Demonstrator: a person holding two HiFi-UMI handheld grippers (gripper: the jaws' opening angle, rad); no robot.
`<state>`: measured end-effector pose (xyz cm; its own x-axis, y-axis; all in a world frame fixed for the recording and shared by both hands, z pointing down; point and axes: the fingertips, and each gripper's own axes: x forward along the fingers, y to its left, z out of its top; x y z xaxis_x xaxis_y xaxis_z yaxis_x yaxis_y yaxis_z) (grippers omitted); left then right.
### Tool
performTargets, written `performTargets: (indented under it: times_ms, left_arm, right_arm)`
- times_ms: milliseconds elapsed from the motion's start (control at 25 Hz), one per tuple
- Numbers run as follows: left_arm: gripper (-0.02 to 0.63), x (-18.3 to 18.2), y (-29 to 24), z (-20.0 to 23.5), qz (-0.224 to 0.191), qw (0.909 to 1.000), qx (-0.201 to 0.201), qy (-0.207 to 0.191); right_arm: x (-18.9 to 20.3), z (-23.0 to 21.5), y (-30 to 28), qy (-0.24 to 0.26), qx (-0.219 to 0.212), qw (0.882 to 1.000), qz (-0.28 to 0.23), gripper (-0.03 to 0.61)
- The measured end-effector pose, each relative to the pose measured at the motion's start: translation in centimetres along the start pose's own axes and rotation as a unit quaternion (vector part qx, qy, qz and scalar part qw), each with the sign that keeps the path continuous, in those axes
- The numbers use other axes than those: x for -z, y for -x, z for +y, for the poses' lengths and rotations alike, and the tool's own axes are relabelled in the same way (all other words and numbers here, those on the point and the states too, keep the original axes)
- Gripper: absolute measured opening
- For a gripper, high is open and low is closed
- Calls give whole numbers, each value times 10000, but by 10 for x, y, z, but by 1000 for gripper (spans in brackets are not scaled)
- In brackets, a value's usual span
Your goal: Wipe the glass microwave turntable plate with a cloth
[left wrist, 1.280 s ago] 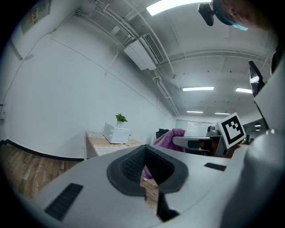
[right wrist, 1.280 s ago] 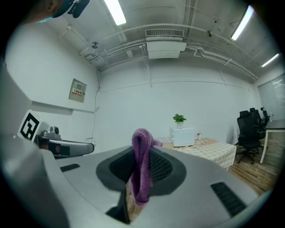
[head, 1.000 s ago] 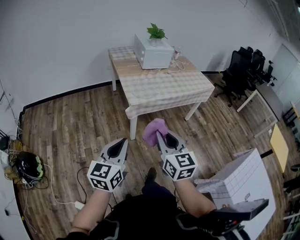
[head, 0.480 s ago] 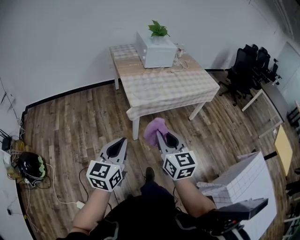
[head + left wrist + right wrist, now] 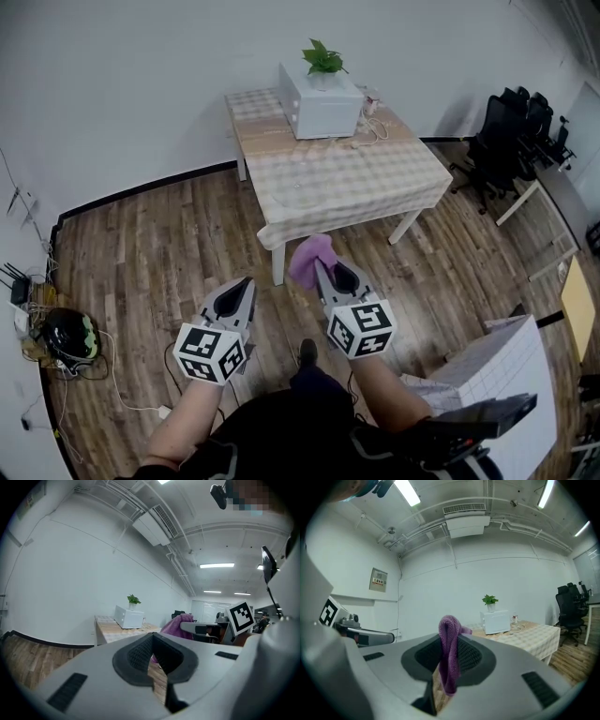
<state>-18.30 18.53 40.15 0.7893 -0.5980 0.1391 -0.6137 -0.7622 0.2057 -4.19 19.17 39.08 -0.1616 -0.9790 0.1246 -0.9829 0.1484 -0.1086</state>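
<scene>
Right gripper [image 5: 323, 274] pinching purple cloth [image 5: 307, 260]. Left gripper [image 5: 246, 283] pressed together, empty. Turntable plate not resolved, probably on far table [image 5: 375, 178] near microwave [image 5: 323, 108]. Risk: narrow pinch, loose cloth may slip out on approach.

office-like room | black office chairs [image 5: 514, 131] by desks — ceiling strip lights [image 5: 216, 566] | microwave [image 5: 319, 101] on table [image 5: 337, 173]

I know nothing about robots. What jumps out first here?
The purple cloth pinched in the right hand-held gripper, low in the head view's middle, with the left hand-held gripper shut and empty beside it. Beyond them, a checked table carries a white microwave topped with a potted plant.
</scene>
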Motion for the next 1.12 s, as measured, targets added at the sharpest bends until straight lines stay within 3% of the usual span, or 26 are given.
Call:
performTargets:
  times_ms: [720, 1120]
  left_arm:
    - [2, -23, -112, 20, 65, 10000, -38, 12]
    - [3, -33, -174, 25, 91, 9994, -338, 81]
  right_arm:
    - [-16, -90, -77, -65, -54, 9999, 124, 72]
    - [-30, -142, -113, -141, -285, 9995, 43, 72]
